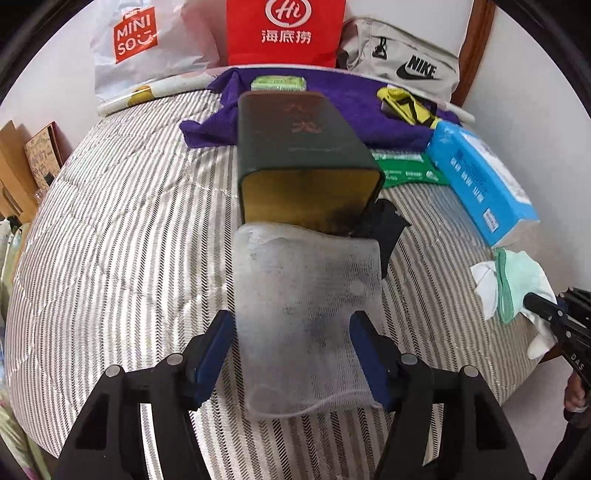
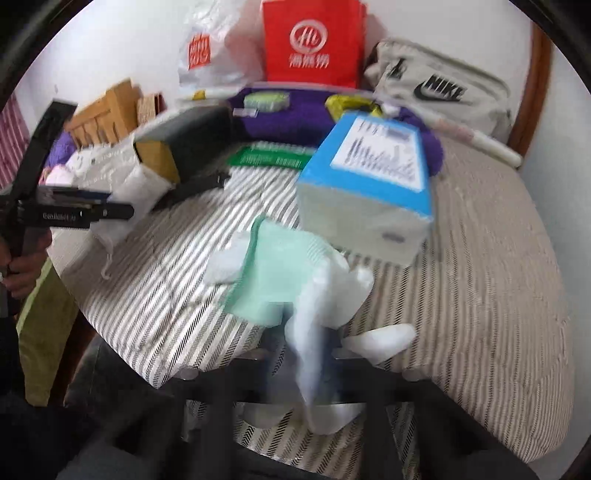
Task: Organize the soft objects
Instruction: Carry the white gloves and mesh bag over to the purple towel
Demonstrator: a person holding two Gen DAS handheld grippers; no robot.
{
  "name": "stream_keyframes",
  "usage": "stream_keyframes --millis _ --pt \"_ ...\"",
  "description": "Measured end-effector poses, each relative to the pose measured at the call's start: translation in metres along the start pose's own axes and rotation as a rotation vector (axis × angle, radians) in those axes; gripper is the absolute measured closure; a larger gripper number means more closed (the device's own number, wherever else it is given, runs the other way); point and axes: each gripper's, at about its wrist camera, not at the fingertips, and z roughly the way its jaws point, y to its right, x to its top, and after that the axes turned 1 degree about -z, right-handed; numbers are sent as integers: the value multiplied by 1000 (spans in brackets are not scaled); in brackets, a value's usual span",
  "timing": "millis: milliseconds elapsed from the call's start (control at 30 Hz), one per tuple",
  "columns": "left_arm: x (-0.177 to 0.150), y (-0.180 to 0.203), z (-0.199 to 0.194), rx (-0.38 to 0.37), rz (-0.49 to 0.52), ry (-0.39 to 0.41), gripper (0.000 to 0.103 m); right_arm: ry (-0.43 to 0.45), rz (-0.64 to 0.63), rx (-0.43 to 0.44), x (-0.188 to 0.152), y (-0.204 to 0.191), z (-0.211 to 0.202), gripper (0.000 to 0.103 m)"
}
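Striped bedding (image 1: 122,229) carried a dark tin (image 1: 303,155); left gripper (image 1: 291,354) gaped around a white mesh pouch (image 1: 306,314), right gripper (image 2: 314,369) pinched a white-and-green glove (image 2: 291,280).

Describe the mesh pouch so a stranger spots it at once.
On the striped bedspread, find the dark green box lying on its side. Against its open gold end lies the mesh pouch: the only see-through white netting, with a drawstring.

Bedspread (image 1: 110,240): grey-white stripes. Tin (image 1: 303,147): dark green, gold inside, red characters. Mesh pouch (image 1: 306,314): translucent white. Towel (image 1: 332,107): purple. Tissue box (image 1: 480,177): blue, white label. Glove (image 2: 280,273): mint green, white fingers. Bag (image 1: 286,31): red, white logo. Pack (image 1: 406,171): green, white print. Pads (image 1: 216,347): blue.
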Motion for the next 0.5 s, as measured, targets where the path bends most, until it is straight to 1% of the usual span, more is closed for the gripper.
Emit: stream_keyframes --millis 33,67,100,133,200,233,267,367,433,500 --pt "-1 2 1 16 11 13 40 22 -5 2 0 -1 -3 97" --pt "-2 4 1 20 20 24 45 46 -4 12 0 -2 -9 97" --pt "-2 5 0 20 28 32 58 66 4 31 1 0 -15 97" --pt "-2 6 -1 21 30 38 65 85 19 47 2 2 -21 97" --pt "-2 3 -3 -31 13 38 80 130 50 45 2 10 -34 97" --pt "-1 1 -4 -44 2 39 84 147 69 48 3 15 -39 97" --pt "-1 0 -6 -47 -6 45 86 160 88 48 4 19 -44 97" --pt "-2 -4 -12 -74 -17 61 86 184 134 46 7 31 -54 97" --pt "-2 -5 -15 -82 -19 65 86 199 170 85 7 38 -57 97" --pt "-2 -3 -16 -81 -15 64 86 180 173 100 7 39 -52 97"
